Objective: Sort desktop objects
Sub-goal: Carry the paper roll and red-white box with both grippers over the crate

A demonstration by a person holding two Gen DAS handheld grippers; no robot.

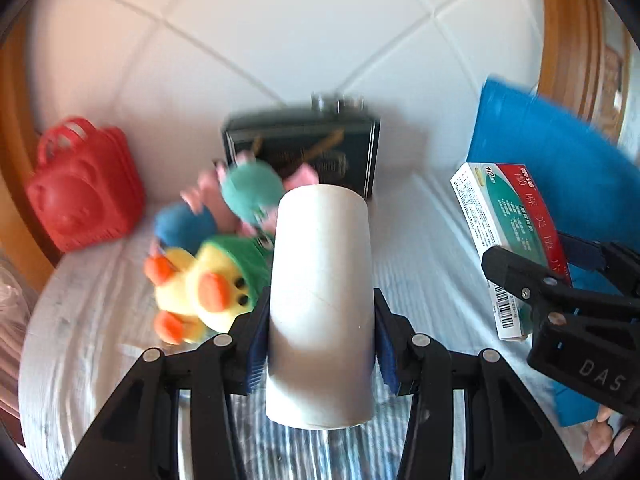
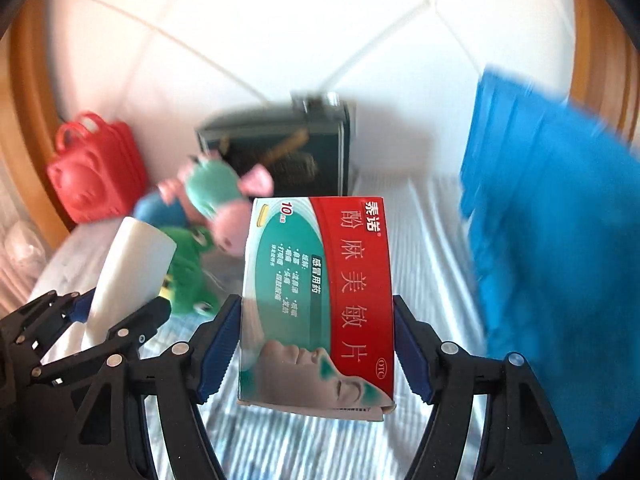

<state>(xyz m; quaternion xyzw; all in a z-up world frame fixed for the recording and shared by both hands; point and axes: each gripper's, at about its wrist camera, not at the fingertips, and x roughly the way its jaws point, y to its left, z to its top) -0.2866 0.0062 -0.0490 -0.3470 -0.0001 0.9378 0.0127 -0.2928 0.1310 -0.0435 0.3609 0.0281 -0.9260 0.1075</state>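
Note:
My left gripper [image 1: 320, 300] is shut on a white cardboard tube [image 1: 320, 240], held upright above the table. In the right wrist view the same tube [image 2: 132, 264] leans at the left in that left gripper [image 2: 120, 304]. My right gripper [image 2: 316, 300] is shut on a red and green medicine box [image 2: 320, 280], with both blue pads pressing on its long sides. The medicine box [image 1: 508, 220] and the right gripper [image 1: 532, 252] also appear at the right of the left wrist view.
A pile of plush toys, among them a yellow duck [image 1: 200, 288] and a teal and pink one [image 1: 248, 192], lies on the striped cloth [image 1: 420, 264]. Behind stand a red toy basket [image 1: 84, 196], a dark box [image 1: 312, 148] and a blue bin [image 2: 560, 220]. White tiled wall beyond.

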